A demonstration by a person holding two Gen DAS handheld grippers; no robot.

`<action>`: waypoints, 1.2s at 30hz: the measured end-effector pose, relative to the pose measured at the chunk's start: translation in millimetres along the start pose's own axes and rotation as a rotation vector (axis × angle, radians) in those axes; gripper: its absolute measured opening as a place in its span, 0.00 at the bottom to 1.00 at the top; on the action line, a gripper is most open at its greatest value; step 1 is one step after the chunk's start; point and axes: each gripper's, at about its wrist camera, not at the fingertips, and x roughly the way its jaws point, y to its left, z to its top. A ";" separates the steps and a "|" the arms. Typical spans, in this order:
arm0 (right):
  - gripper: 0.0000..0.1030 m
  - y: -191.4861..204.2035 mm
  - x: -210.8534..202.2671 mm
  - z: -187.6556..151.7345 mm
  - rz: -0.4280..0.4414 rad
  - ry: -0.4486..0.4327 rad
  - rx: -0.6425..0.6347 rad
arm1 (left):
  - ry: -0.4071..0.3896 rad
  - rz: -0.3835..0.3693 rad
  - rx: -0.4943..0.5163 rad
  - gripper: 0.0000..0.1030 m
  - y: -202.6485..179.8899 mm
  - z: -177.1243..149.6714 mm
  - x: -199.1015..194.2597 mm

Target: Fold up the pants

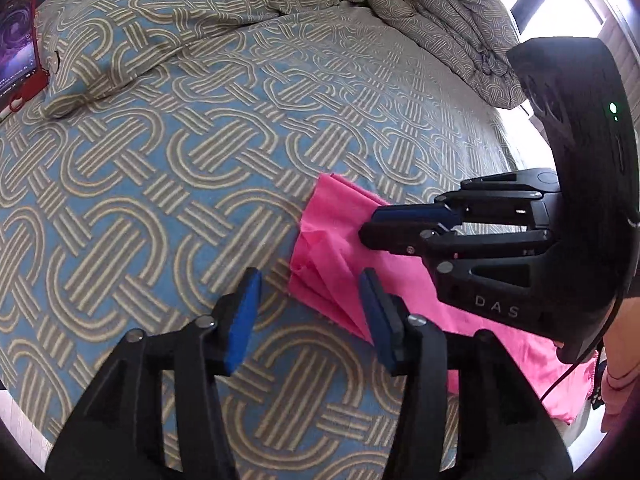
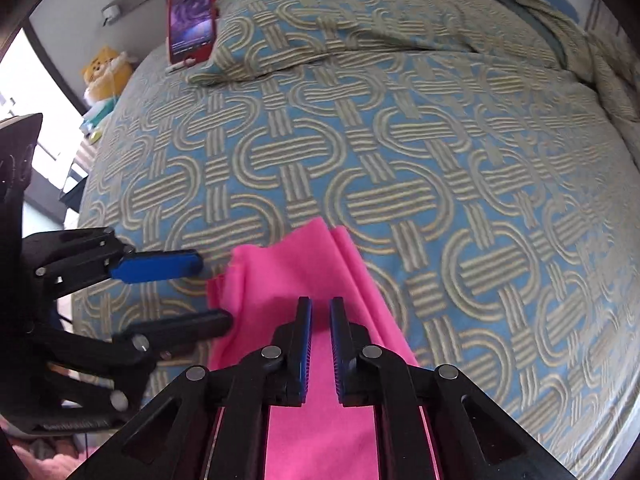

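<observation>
The pink pants [image 2: 304,276] lie bunched near the bed's [image 1: 168,176] near edge, left gripper [image 1: 308,312] open beside them, right gripper [image 2: 320,344] nearly closed and empty above: pinch the hem squarely before lifting

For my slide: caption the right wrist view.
Right tongs, nearly closed, over pink pants on a patterned bedspread; left tongs open at the edge.
</observation>
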 end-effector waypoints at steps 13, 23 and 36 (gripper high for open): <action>0.05 -3.1 12.2 12.5 0.027 0.012 -0.024 | -0.023 -0.021 0.030 0.46 -3.2 8.9 6.1; 0.05 -51.6 -17.3 23.0 -0.054 -0.110 0.186 | -0.049 0.019 -0.013 0.46 10.7 7.1 -7.1; 0.02 -26.0 -7.5 1.2 0.024 -0.037 0.053 | -0.036 0.042 0.012 0.46 9.0 -1.3 -6.3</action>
